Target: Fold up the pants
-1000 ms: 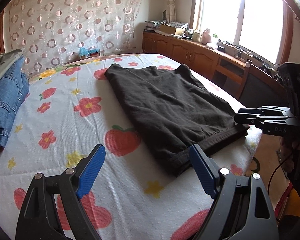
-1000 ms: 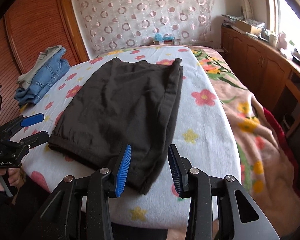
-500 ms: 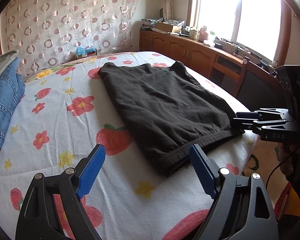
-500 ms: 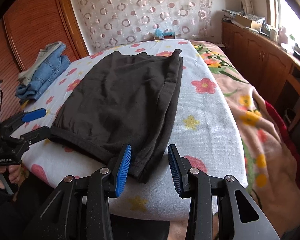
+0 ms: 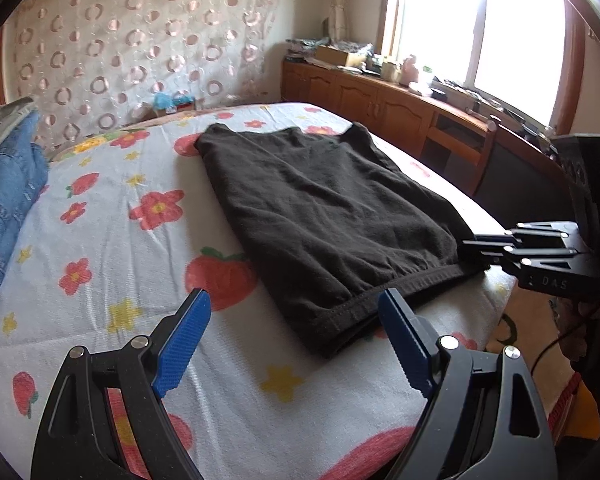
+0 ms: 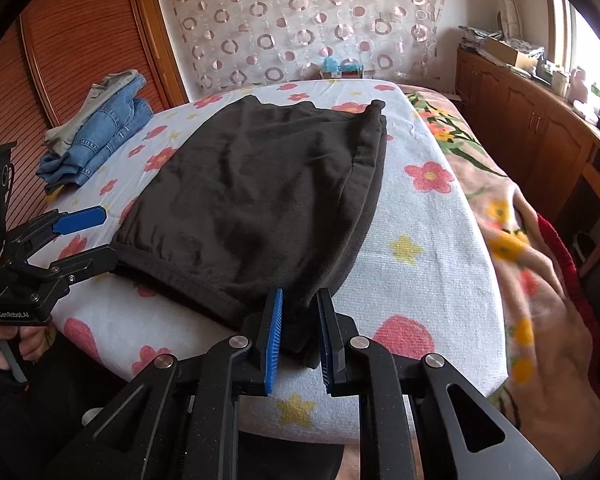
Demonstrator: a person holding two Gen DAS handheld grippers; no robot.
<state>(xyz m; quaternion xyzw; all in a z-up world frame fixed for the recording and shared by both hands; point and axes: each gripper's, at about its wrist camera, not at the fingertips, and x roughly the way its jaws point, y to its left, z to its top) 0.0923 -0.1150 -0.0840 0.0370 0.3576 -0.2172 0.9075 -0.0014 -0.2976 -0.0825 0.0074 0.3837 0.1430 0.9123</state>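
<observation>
Pants [image 6: 260, 200] may slip if the just-closing right claw [image 6: 298, 332] pinches only the corner while the left claw [image 5: 294, 340] gapes wide.

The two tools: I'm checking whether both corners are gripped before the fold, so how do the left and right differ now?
The left tool stands wide open short of the black fabric pants, nothing between its blue pads. The right tool has just been closing, and its narrow pads now pinch the near right corner of the waistband. Both sit at the pants' near edge on the flower-printed bedsheet.
</observation>
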